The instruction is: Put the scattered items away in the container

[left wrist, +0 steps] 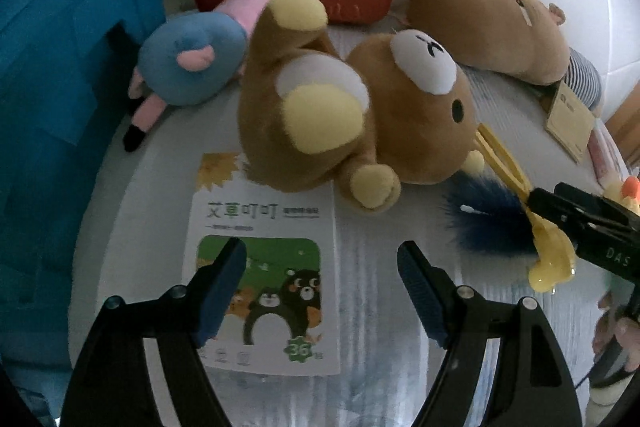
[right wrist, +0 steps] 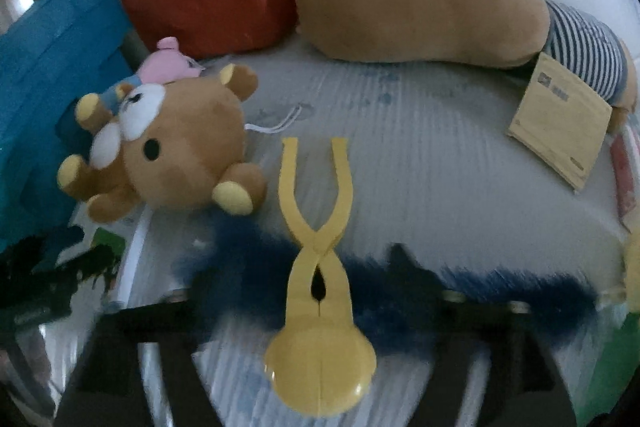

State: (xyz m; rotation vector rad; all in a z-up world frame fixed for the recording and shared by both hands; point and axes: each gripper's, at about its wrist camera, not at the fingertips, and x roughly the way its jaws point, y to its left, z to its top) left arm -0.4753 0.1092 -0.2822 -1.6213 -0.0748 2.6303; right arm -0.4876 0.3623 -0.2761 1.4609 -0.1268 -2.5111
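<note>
The right gripper (left wrist: 534, 205) clamps the yellow tongs (right wrist: 318, 267), handles pointing away; the left gripper's (left wrist: 322, 271) fingers stand apart.

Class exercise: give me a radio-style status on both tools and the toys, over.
Left tool open over booklet, holding nothing. Right tool gripping yellow tongs. Brown bear lying loose, beside blue bin. Over.

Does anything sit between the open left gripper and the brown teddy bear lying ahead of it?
Nothing visible stands in the way. The left gripper hovers with jaws open above a flat printed packet, and the brown teddy bear lies just beyond, overlapping the packet's far edge. The yellow tongs lie off to the right.
</note>
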